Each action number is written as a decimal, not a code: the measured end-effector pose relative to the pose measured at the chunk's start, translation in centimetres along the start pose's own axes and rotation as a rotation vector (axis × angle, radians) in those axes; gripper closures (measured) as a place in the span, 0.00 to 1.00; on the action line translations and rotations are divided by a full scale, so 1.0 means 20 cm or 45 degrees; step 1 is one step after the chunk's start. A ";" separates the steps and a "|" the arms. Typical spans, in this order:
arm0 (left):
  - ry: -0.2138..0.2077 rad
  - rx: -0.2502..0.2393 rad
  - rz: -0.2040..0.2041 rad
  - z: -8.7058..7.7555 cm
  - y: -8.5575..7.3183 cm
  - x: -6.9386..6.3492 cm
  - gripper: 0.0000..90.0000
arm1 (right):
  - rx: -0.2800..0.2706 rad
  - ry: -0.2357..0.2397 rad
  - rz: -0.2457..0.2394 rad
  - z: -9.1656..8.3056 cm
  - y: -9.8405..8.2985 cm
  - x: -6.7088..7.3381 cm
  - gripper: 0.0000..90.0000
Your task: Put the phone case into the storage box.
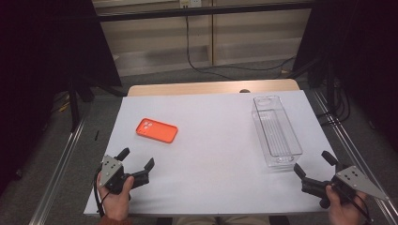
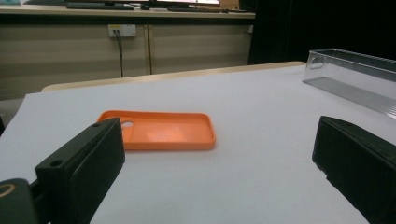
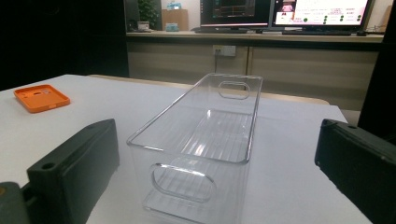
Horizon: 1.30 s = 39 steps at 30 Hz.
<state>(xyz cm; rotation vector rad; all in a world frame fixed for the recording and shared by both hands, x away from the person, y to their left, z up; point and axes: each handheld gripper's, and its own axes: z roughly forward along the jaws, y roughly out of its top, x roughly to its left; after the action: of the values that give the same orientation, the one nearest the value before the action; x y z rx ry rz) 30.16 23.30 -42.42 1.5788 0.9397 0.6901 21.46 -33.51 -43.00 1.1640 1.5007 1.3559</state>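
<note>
A white table (image 1: pixel 211 154) carries a clear plastic bin (image 1: pixel 276 131) standing upright on its right side and an orange phone case (image 1: pixel 156 130) lying flat, hollow side up, left of centre. At the near edge, the left gripper (image 1: pixel 137 163) and right gripper (image 1: pixel 312 164) hover wide open, holding nothing, each near its object.

phone case (image 1: pixel 156 130): orange | bin (image 1: pixel 276 132): clear, ribbed floor | table (image 1: pixel 211 154): white | tongs: black
</note>
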 end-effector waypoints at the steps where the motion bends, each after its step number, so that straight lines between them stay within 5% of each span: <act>1: -0.001 -0.001 -0.005 0.00 0.00 0.00 0.03 | 0.003 0.000 0.004 0.00 0.00 0.00 0.00; 20: -0.102 0.001 0.000 0.08 0.03 -0.02 0.03 | 0.027 -0.028 -0.003 0.06 0.00 0.01 0.00; 29: -0.125 -0.004 0.047 0.12 0.06 -0.03 0.03 | 0.041 -0.018 -0.006 0.10 0.01 0.02 0.00; 39: -0.162 0.028 0.009 0.24 0.08 0.00 0.04 | 0.053 0.003 -0.008 0.14 0.01 0.03 0.00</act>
<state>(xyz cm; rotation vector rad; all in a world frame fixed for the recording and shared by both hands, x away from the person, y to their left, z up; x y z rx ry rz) 34.44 20.80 -41.80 1.6262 0.8503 0.5789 23.98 -32.19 -43.14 1.1825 1.5399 1.3279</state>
